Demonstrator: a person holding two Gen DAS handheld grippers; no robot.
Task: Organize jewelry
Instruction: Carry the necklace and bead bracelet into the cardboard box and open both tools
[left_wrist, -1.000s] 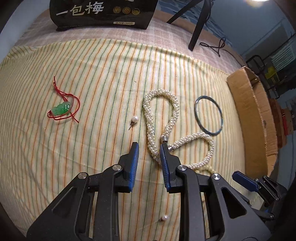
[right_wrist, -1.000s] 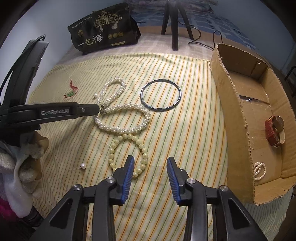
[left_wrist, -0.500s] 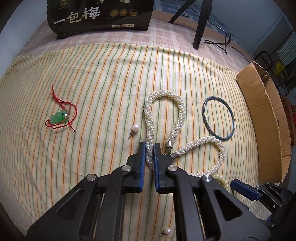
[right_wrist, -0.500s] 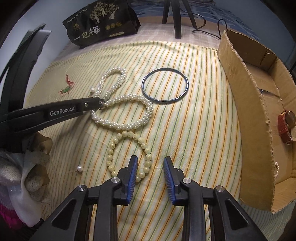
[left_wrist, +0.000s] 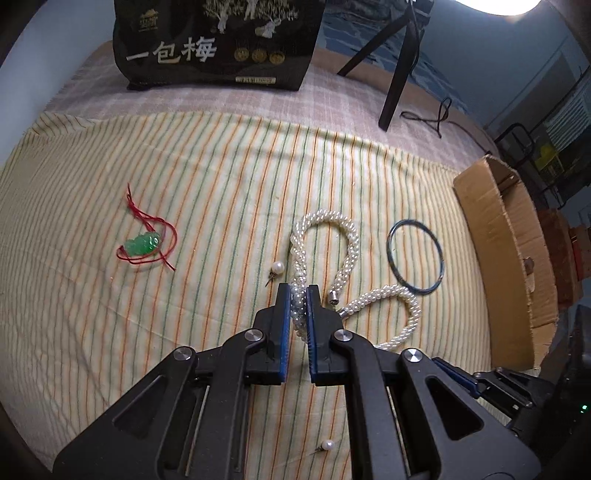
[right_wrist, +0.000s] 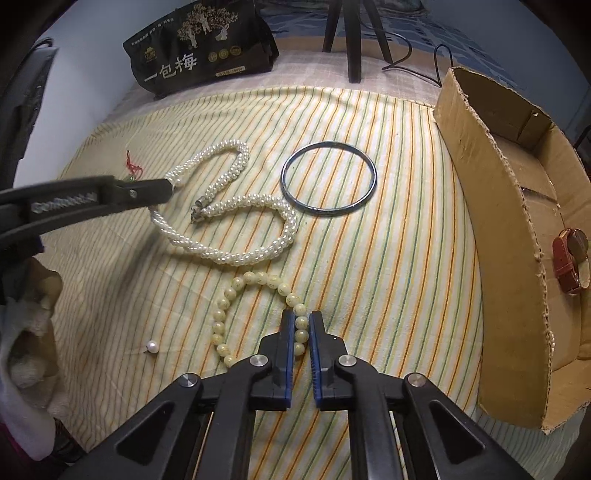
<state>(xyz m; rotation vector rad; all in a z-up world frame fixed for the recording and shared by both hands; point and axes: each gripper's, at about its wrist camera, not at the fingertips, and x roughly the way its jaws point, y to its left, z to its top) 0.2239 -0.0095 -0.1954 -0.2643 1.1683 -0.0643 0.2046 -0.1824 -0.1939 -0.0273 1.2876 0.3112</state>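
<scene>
Watch (right_wrist: 570, 260) partly behind box wall (right_wrist: 506, 236)

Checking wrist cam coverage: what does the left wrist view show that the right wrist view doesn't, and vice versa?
Left wrist only: the green pendant in full on its red cord, and a pearl stud beside the pearl necklace.
Right wrist only: the yellow bead bracelet between the right tongs, and a brown watch inside the cardboard box.
Both: necklace, blue bangle, black bag, striped cloth, box.
</scene>
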